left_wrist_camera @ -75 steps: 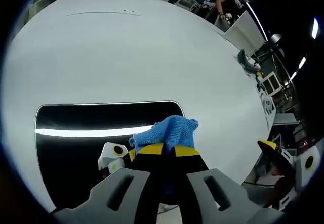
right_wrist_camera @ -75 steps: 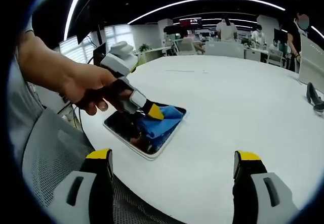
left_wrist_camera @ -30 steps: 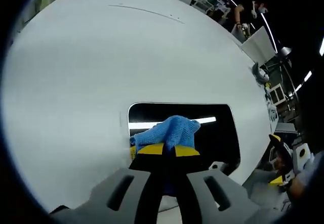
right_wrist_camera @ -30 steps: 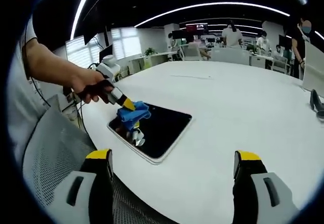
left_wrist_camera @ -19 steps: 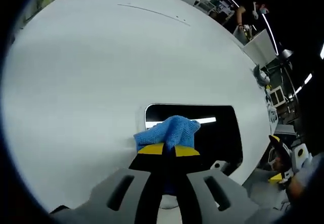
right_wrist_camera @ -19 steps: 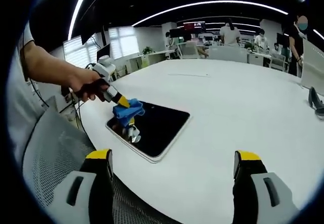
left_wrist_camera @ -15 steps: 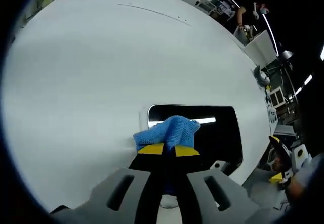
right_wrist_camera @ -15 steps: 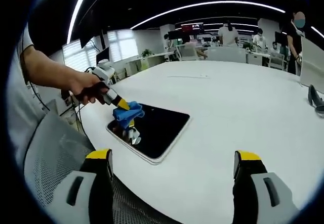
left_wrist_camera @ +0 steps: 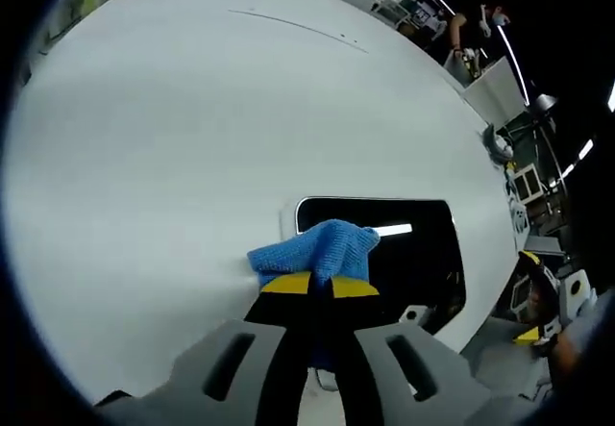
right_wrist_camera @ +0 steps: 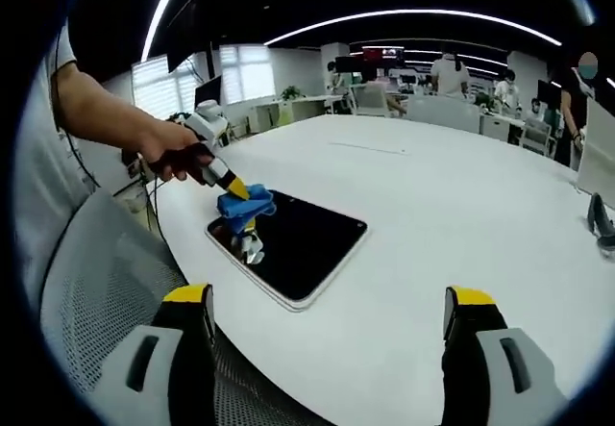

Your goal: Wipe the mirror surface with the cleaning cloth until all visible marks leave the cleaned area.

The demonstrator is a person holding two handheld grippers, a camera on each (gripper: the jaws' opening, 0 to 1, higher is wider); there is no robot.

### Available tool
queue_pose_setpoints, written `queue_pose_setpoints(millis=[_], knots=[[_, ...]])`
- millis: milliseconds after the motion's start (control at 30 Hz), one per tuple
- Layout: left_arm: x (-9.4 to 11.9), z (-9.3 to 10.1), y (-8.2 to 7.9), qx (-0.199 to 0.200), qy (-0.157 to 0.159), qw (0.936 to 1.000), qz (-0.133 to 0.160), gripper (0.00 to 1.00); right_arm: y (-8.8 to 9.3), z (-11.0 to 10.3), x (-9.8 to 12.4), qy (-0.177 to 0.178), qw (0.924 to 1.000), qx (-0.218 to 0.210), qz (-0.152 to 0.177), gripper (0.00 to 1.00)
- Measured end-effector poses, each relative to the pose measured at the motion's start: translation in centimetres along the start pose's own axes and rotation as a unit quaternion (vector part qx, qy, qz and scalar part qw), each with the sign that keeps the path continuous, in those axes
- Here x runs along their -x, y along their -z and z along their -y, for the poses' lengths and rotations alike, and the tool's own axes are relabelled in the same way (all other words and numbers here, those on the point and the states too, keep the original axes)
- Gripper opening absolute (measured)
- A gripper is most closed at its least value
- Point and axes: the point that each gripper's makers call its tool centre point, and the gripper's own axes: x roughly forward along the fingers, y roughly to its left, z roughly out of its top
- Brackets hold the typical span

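Left gripper view: the cleaning cloth (left_wrist_camera: 317, 250) is clamped between the closed jaws of the left gripper (left_wrist_camera: 321, 287) at the mirror (left_wrist_camera: 423, 253) edge just ahead, the right gripper (right_wrist_camera: 327, 320) is held wide apart and empty, wiping is judged underway, and a stroke across the dark glass is called for next.

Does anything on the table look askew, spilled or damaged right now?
Nothing stands out. The mirror lies flat near the edge of the white table, uncracked. The left hand-held gripper holds the blue cloth at one end of it.
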Motion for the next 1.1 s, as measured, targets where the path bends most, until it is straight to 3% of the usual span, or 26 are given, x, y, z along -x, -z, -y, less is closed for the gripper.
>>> queue_pose_setpoints(millis=[100,167,300,333,367,400,433,733,1100], knots=[[0.1,0.1,0.0,-0.004,-0.001,1.0,-0.001,0.02,-0.4,0.6,0.4,0.015,0.9998,-0.014,0.002,0.99],[-0.1,0.0,0.0,-0.007,0.0,1.0,0.0,0.02,-1.2,0.6,0.5,0.021,0.9994,-0.016,0.022,0.99],[0.0,0.1,0.0,-0.015,-0.002,0.9999,0.001,0.02,-0.4,0.8,0.1,0.031,0.9993,-0.011,0.02,0.95],[0.1,0.1,0.1,-0.017,-0.003,0.9999,0.002,0.02,0.1,0.9,0.0,0.03,0.9992,-0.017,0.018,0.95],[0.1,0.1,0.1,-0.017,-0.003,0.9998,0.002,0.02,0.1,0.8,0.1,0.027,0.998,-0.055,0.016,0.95],[0.1,0.1,0.1,-0.017,-0.004,0.9998,0.003,0.02,-1.1,1.1,0.3,0.03,0.9962,-0.065,0.05,0.96],[0.2,0.2,0.2,-0.017,-0.004,0.9998,0.003,0.02,-1.4,1.3,0.5,0.032,0.996,-0.06,0.058,0.97],[0.3,0.1,0.7,-0.014,-0.004,0.9999,0.001,0.02,-0.8,1.0,0.4,0.033,0.9977,-0.047,0.038,0.95],[0.9,0.2,2.2,-0.002,0.001,1.0,-0.002,0.02,-0.6,0.7,0.3,0.022,0.9978,-0.05,0.038,0.91]])
